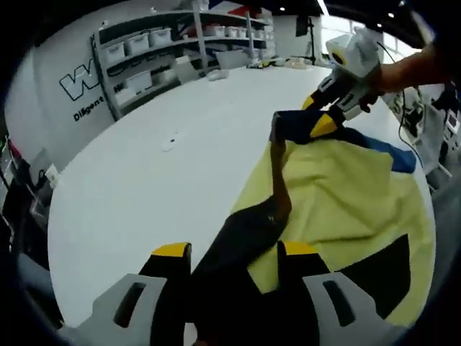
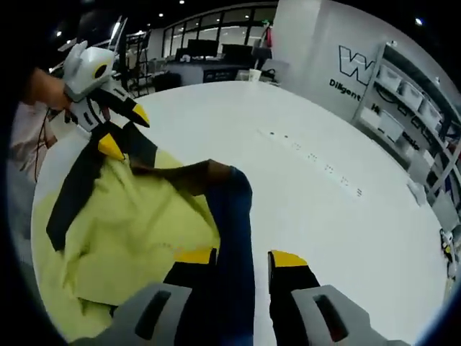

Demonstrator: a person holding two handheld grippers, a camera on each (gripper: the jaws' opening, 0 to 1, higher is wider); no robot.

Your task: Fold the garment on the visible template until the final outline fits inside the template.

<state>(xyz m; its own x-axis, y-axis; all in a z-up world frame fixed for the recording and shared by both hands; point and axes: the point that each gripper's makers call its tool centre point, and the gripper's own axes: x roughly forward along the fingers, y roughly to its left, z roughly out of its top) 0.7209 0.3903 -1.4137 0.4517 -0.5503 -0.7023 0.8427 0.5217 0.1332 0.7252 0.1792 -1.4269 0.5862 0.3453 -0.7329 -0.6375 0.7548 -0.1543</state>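
Note:
A yellow garment (image 1: 338,194) with black and navy panels lies partly on the white table (image 1: 144,173). A ridge of its fabric is pulled up between the two grippers. In the left gripper view my left gripper (image 1: 234,250) is shut on a dark fold of the garment. Farther along the same edge, my right gripper (image 1: 317,115) grips a navy corner. From the right gripper view, my right gripper (image 2: 242,257) is shut on the navy fabric of the garment (image 2: 130,223). At the upper left, the left gripper (image 2: 124,131) pinches a black strip.
Bare white table (image 2: 324,187) stretches beyond the garment toward shelves of white bins (image 1: 166,50) along a wall, which also appear as shelves (image 2: 410,101) on the right. A person's hand (image 1: 410,68) holds the right gripper. Desks stand at the back.

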